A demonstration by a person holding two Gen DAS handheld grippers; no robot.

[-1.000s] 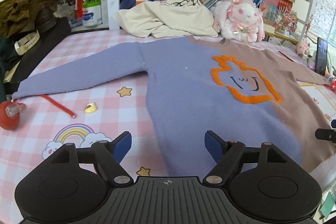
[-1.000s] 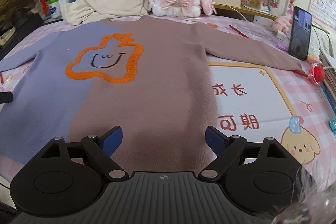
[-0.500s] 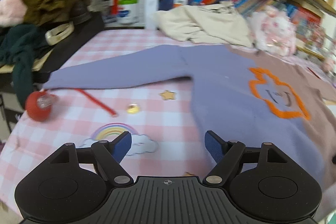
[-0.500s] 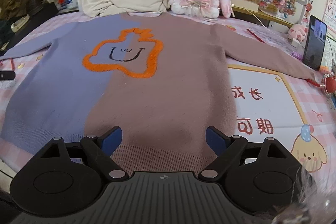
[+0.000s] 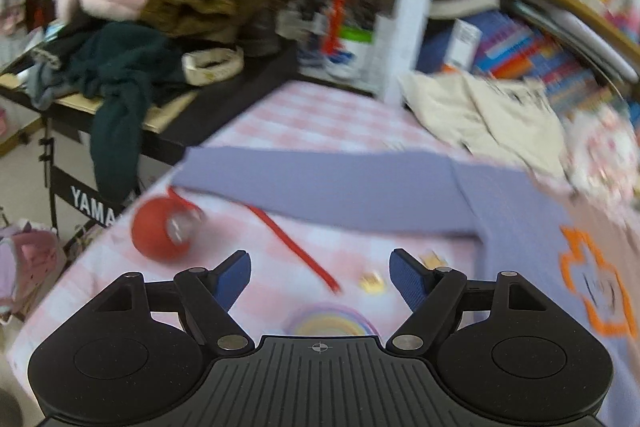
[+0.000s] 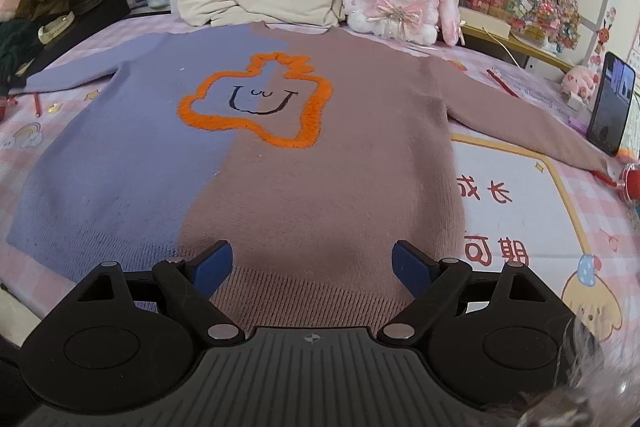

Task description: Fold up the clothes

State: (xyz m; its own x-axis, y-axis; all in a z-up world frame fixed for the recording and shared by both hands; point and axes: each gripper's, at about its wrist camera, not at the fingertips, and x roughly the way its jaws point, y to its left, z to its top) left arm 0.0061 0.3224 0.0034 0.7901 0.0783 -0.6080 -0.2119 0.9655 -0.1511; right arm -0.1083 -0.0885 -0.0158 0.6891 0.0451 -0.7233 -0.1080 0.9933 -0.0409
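My left claw [image 5: 320, 277], wide open and empty, has swung left from the sweater [image 6: 280, 147] body toward its purple sleeve [image 5: 320, 187]; sweater lies flat, unfolded. Right claw [image 6: 312, 263] hovers open at the hem.

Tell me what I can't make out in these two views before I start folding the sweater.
- Left wrist view: motion blur smears the books and the small yellow thing on the tablecloth; its identity is unclear.
- Left wrist view: the right frame edge cuts off the sweater.
- Right wrist view: the right tongs hide the middle of the sweater's hem.
- Right wrist view: the phone screen is too small to read.
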